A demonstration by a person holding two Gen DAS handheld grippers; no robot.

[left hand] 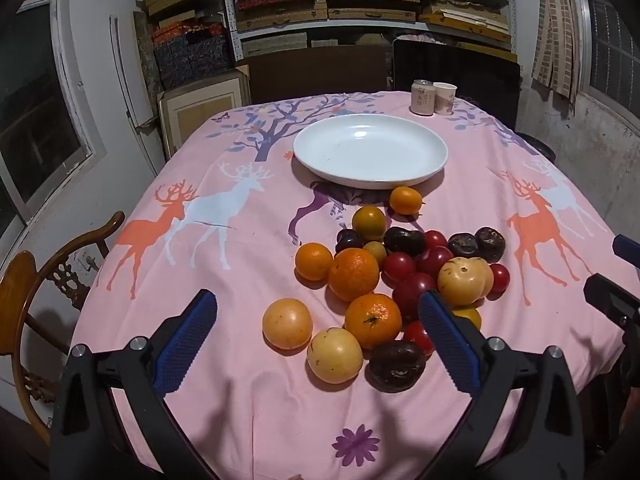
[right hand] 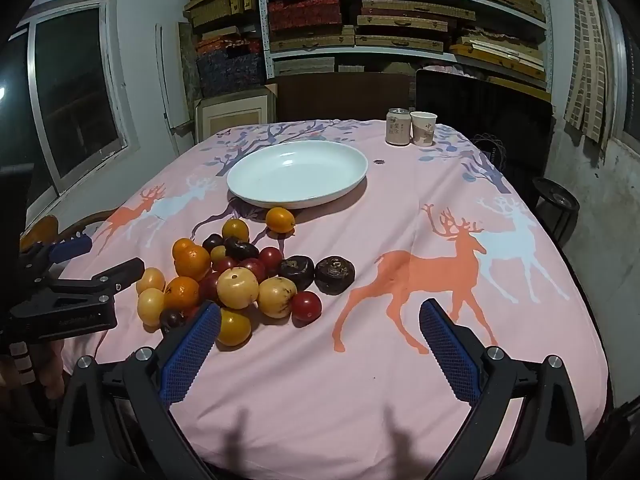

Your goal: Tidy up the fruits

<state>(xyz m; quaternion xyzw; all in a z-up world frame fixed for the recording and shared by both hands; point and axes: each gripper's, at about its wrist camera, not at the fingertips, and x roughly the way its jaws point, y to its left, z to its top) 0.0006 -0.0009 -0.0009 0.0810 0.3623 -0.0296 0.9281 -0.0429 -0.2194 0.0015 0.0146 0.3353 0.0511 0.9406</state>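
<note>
A pile of fruit (left hand: 400,272) lies on the pink deer-print tablecloth: oranges (left hand: 354,274), yellow fruits (left hand: 287,323), red tomatoes (left hand: 434,260) and dark purple fruits (left hand: 396,366). An empty white plate (left hand: 370,150) stands behind the pile; it also shows in the right wrist view (right hand: 298,172). My left gripper (left hand: 318,308) is open and empty, held just above the near side of the pile. My right gripper (right hand: 320,316) is open and empty, to the right of the pile (right hand: 240,276), over bare cloth.
A drink can (right hand: 398,127) and a paper cup (right hand: 423,129) stand at the table's far edge. A wooden chair (left hand: 36,292) is at the left. Shelves of boxes (right hand: 380,20) fill the back wall. A black speaker (right hand: 556,208) sits right of the table.
</note>
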